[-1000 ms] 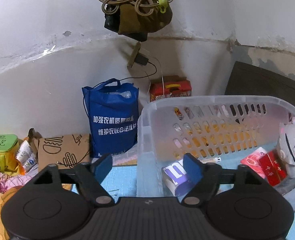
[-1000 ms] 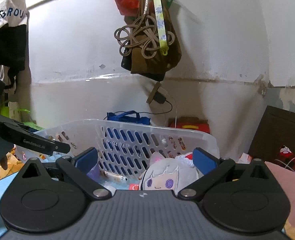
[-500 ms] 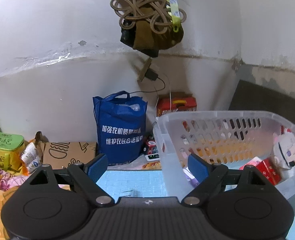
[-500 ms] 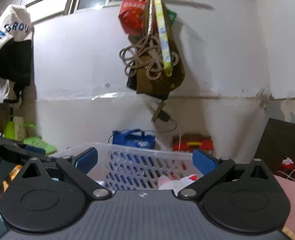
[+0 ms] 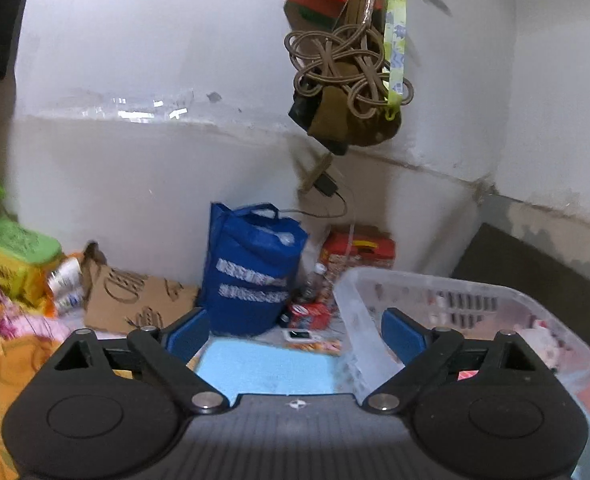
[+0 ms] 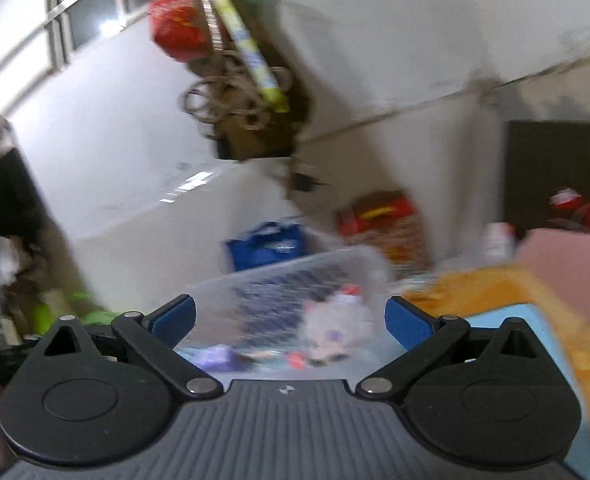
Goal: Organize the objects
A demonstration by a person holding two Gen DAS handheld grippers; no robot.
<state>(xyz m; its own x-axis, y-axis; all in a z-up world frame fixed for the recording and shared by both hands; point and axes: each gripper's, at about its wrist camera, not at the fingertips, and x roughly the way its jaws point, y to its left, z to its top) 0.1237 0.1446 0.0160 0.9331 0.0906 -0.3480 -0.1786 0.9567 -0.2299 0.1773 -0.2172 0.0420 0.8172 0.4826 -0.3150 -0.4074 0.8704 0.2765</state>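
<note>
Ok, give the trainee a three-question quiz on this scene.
1. True or false: the left gripper holds something.
2. Where is the plush toy? A) in the basket B) on the blue bag C) hung on the wall
3. Fill in: the mat under the basket is light ____.

Key: 1 false, its jaws are opening on nothing; 2 A; 3 blue.

Both the left gripper [image 5: 295,334] and right gripper [image 6: 291,322] have ribbed grey bodies, black linkage arms with silver rivets, and blue pads [image 5: 401,332].
</note>
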